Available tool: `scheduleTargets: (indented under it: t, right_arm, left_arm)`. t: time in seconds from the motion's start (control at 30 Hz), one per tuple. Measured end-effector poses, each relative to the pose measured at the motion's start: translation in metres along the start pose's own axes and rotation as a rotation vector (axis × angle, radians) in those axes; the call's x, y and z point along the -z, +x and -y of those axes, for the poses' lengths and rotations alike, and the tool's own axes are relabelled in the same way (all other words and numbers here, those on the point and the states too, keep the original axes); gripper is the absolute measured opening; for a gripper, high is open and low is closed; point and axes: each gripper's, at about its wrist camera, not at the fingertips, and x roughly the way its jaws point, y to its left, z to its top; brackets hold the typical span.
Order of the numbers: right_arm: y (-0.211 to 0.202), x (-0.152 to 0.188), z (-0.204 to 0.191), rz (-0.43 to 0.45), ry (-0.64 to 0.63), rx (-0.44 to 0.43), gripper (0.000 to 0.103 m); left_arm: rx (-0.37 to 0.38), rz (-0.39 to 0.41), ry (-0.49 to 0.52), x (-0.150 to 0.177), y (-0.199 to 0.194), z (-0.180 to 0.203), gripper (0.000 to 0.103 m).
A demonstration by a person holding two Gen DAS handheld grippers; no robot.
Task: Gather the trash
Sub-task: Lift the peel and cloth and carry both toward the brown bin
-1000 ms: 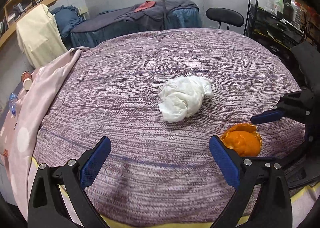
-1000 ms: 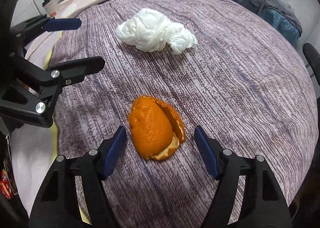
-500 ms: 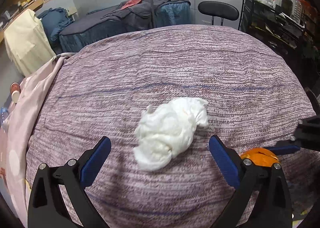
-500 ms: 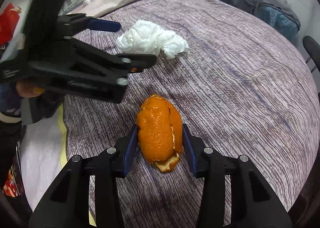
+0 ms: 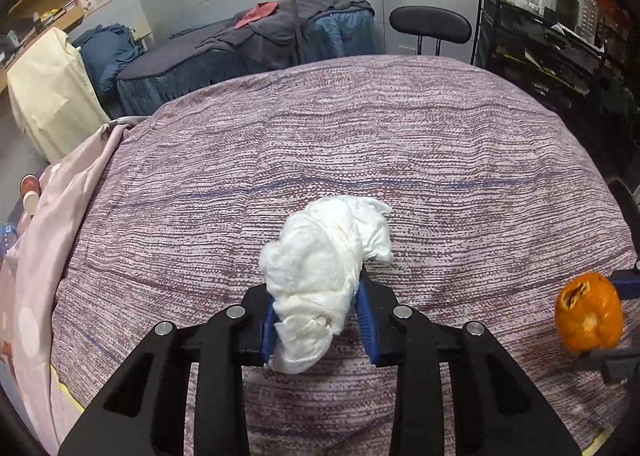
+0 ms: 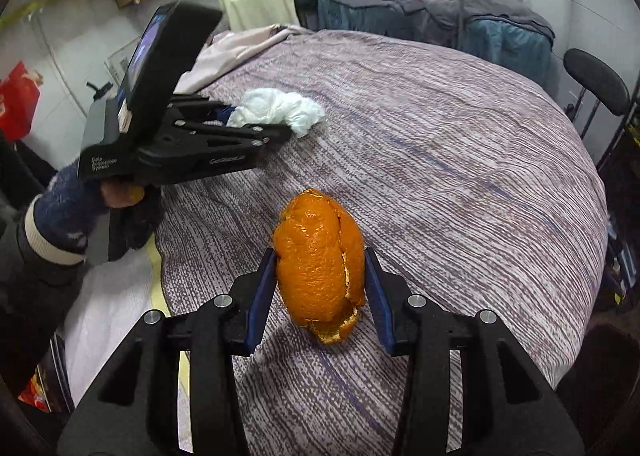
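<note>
So the left tongs point(image 5: 318, 322) have just been closing, and a crumpled white tissue wad point(image 5: 326, 268) is now pinched between the blue pads point(image 5: 366, 316), with most of the wad bulging out above and in front of them. The right tongs point(image 6: 320, 292) are clamped on an orange peel point(image 6: 320, 260), which is squeezed upright between both pads, a ragged bit of peel hanging out underneath. Both bits of trash are seen over a bed covered in a purple-and-white striped blanket point(image 5: 400, 151); whether either one is touching the blanket can't really be told. From the right wrist view, the left tongs are seen off to the left, gripped by a hand point(image 6: 116, 195) in a dark blue fuzzy sleeve point(image 6: 60, 215). A pale pink sheet point(image 5: 44, 223) is draped along the left edge of the bed. Further back, a black chair point(image 5: 430, 25) and a black wire rack loaded with bottles point(image 5: 548, 27) can be made out.
</note>
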Motion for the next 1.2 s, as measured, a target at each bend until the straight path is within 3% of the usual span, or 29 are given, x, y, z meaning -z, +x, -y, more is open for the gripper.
scheduleTargets:
  t: [0.37,0.67,1.2]
  right_arm:
    - [-0.037,0.018,0.011,0.129,0.095,0.005,0.044]
    - [-0.076,0.047,0.020,0.201,0.153,0.020,0.044]
    - [-0.144,0.122,0.062,0.297,0.311,0.119,0.044]
  left_arm:
    - [0.027,0.122,-0.075,0.027,-0.074,0.010,0.032]
    - [0.071,0.198,-0.097,0.055,-0.123,0.042,0.032]
    - [0.200,0.224,-0.103,0.077,-0.151,0.108,0.032]
